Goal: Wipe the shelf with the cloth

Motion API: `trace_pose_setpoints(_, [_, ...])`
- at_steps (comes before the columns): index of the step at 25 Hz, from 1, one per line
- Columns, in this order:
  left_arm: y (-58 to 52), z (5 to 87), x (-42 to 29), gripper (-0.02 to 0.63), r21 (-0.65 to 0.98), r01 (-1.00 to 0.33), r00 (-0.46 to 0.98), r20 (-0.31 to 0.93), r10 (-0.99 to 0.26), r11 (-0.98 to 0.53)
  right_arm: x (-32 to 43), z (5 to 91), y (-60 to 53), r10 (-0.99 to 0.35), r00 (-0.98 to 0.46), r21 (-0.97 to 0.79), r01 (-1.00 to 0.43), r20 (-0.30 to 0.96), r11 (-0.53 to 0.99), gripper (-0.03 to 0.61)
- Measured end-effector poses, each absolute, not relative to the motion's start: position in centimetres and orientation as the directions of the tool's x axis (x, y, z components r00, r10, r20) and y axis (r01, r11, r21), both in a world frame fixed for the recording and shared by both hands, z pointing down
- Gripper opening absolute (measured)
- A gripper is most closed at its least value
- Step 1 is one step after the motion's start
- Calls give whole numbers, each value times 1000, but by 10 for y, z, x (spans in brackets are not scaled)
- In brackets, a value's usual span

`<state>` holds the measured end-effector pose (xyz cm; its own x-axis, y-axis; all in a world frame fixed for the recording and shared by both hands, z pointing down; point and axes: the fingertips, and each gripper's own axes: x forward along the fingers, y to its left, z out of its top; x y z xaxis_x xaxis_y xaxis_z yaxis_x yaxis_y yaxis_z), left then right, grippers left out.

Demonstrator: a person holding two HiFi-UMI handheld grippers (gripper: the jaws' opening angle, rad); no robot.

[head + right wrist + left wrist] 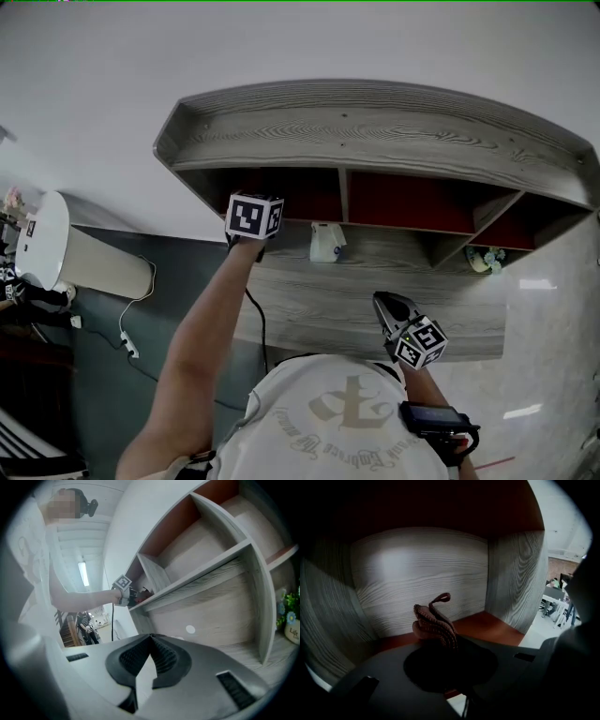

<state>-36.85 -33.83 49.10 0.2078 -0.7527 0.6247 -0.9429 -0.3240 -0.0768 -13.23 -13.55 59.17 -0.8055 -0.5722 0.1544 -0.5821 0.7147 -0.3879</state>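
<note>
A grey wood-grain wall shelf (375,131) has red-brown compartments. My left gripper's marker cube (254,217) sits at the mouth of the left compartment, and its jaws reach inside out of the head view. In the left gripper view, my left gripper (440,641) is shut on a bunched pinkish-brown cloth (432,623), which stands just above the compartment's red-brown floor (487,625) in front of the grey back wall. My right gripper (384,304) hangs lower, in front of the shelf's lower board. Its jaws (151,639) are shut with nothing between them.
A small white object (326,242) stands on the lower ledge, and a small potted plant (486,259) sits in the right niche. To the left, a white cylindrical appliance (42,239) trails a cable to a plug (128,344).
</note>
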Motion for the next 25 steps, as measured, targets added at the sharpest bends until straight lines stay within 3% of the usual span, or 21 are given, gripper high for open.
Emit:
trace_pose_setpoints(16, [-335,489,-469,66,-70,-997,-19,624,-781,-31,-147,593,-126,-520,-840,-398,-534,153,746,5])
trace_pose_setpoints(25, [-297,488,-478,66,-66,-998,-41,589,-807,3,-166,590,-119,-507,-850,-397,-519,145,757,5])
